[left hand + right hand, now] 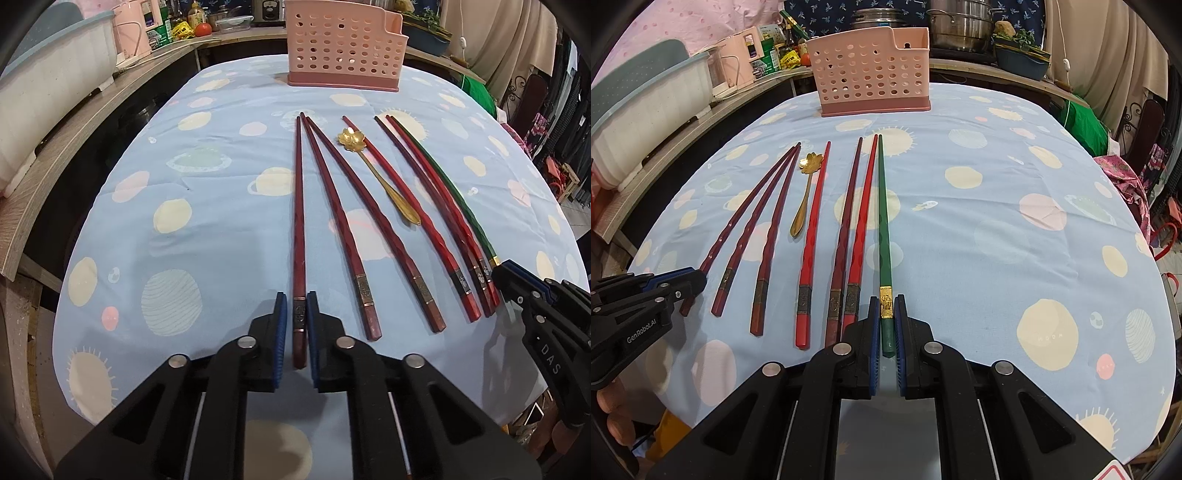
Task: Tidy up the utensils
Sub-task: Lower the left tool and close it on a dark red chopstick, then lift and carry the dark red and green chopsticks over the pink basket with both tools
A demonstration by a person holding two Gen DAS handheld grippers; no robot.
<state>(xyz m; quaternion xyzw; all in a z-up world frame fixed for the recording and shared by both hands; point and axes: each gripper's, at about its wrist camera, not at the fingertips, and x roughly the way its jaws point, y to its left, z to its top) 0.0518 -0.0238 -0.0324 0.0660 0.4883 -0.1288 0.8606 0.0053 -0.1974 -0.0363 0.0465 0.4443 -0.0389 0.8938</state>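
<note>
Several chopsticks lie side by side on the blue planet-print tablecloth (pixel 184 240), with a gold flower spoon (pixel 351 139) among them. My left gripper (pixel 298 299) is shut on the thick end of the leftmost dark red chopstick (pixel 298 221), which lies flat on the cloth. My right gripper (pixel 886 301) is shut on the gold-banded end of the green chopstick (pixel 884 229), the rightmost of the row. A pink perforated utensil holder (pixel 343 48) stands upright at the far side of the table, beyond the chopstick tips.
A wooden counter along the left carries a white and blue tub (pixel 55 74), jars and a pink appliance. Steel pots (pixel 960 26) stand behind the holder. Green cloth (pixel 1082 125) and curtains hang past the right table edge.
</note>
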